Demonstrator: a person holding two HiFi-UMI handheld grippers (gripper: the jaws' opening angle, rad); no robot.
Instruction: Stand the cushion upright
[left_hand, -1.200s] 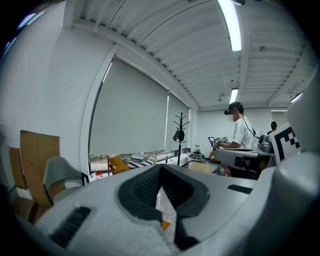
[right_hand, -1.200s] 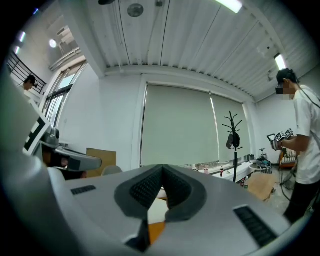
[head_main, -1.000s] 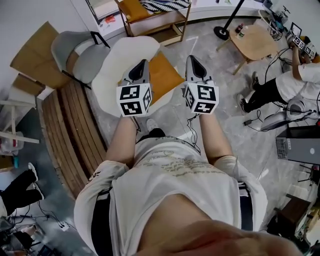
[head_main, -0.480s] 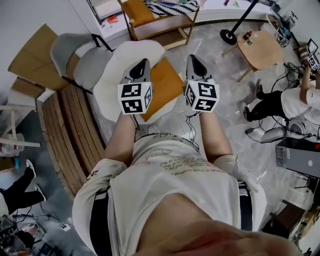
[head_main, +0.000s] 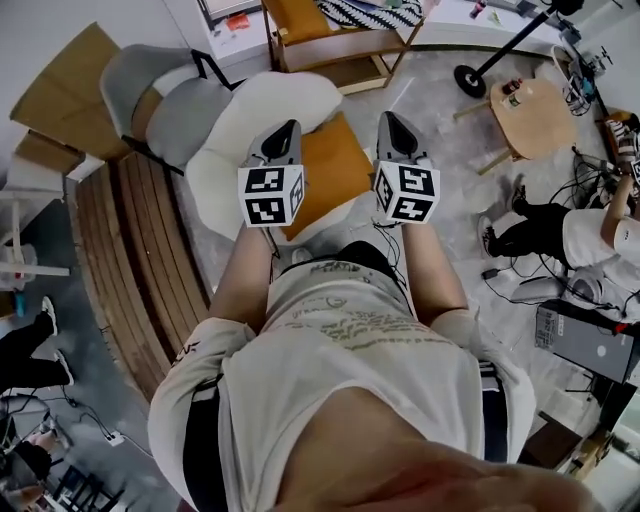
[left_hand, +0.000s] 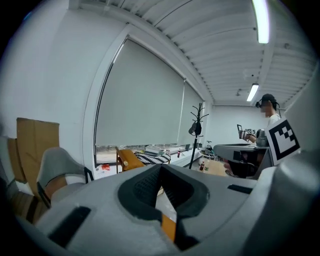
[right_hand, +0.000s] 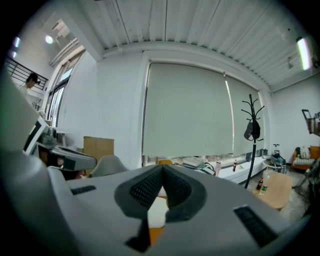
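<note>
Holding left gripper (head_main: 289, 128) and right gripper (head_main: 386, 118) out ahead, side by side and apart, pointing forward, slightly downward, each with jaws closed tip to tip, empty.

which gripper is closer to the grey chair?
Left. In the head view, left gripper hangs right of the grey chair; right gripper is farther right, across the orange cushion.

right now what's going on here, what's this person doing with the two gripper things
A person holds a gripper in each hand, out over a white chair with an orange cushion lying flat on its seat. The left gripper and right gripper both have their jaws together and hold nothing. Neither appears to touch the cushion, so standing it upright has not begun.
</note>
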